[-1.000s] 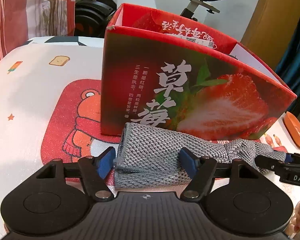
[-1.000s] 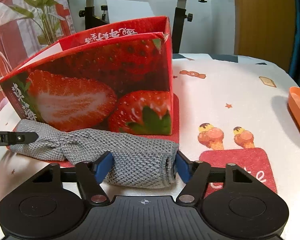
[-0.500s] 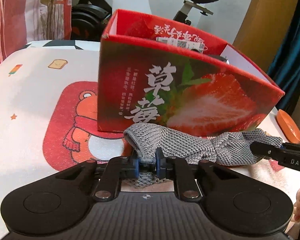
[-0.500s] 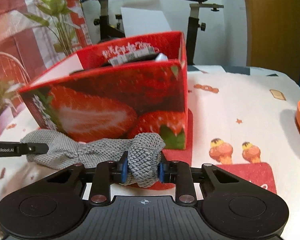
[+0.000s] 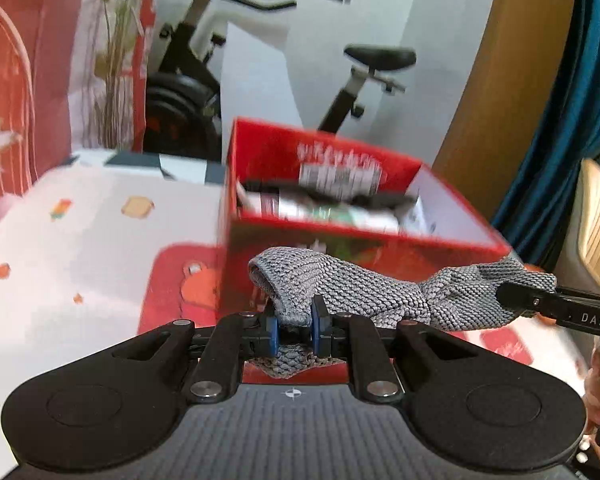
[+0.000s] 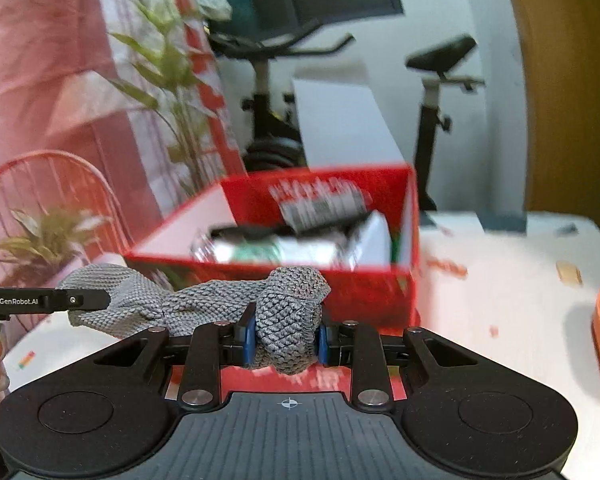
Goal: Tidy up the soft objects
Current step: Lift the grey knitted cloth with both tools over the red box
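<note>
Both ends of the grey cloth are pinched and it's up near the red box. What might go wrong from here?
1. The left hand-held gripper pinches only a thin fold of the grey cloth; it may slip out.
2. The cloth hangs level with the red box front wall and could snag the rim.
3. The box already holds packets, so the cloth may sit proud.

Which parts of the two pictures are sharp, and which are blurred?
Left wrist view: the left tool and the grey cloth are sharp; the red box and the exercise bike are smeared. Right wrist view: the right tool and cloth are sharp, box and room blurred.
</note>
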{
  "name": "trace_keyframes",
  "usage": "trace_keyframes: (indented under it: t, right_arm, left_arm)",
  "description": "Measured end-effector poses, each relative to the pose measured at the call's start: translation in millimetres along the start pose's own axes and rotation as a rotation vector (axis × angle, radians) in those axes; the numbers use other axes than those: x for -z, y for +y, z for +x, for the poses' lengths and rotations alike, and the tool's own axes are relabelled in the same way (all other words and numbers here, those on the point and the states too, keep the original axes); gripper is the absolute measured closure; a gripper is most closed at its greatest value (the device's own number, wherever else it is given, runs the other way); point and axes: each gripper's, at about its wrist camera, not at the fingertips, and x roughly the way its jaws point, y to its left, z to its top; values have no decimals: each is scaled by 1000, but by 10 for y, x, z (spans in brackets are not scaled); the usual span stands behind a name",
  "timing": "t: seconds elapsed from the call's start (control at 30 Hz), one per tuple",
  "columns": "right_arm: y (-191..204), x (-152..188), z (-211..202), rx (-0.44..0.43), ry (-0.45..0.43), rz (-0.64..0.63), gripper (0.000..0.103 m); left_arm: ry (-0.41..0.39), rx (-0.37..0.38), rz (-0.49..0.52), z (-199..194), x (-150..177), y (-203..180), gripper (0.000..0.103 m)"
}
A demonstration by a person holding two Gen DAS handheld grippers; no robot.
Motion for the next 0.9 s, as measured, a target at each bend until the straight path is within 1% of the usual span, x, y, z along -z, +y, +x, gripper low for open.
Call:
trace_keyframes:
  t: [0.1,0.2,0.3,0.4,0.5,0.57,0.67,0.8,0.9]
  right_arm:
    - [47,-242,-59,-31,-28,-30,78]
    - [84,-502,-8,-36,-39,-76,78]
    - [84,-752,151,-19,-25,-119,78]
    - [17,-950,363,2,9,-117,78]
    - [-59,-1049,563,35,48,-117,78]
    - [-120,-1083,687,55,92,-119,78]
    - [-171,-1044,840,81,160,-137,78]
    - [-202,-923,933,104,227,-193,77]
    - [-220,-851,968,100,268,-195,77]
  left_arm:
    - [-52,2,11,-162,-128,-17,87]
    - [-99,-3,7,-251,-271,-12,87]
    - [-122,-20,6,-219,-459,-41,87]
    - [-109,-28,13,-66,-689,-49,87]
    - [-75,-18,20,92,-877,-9,87]
    - [-43,-15,31,216,-986,1,87]
    - [28,-15,59,428,-1116,-24,87]
    - [118,-7,116,639,-1134,-81,87]
    - [174,-4,162,740,-1086,-110,87]
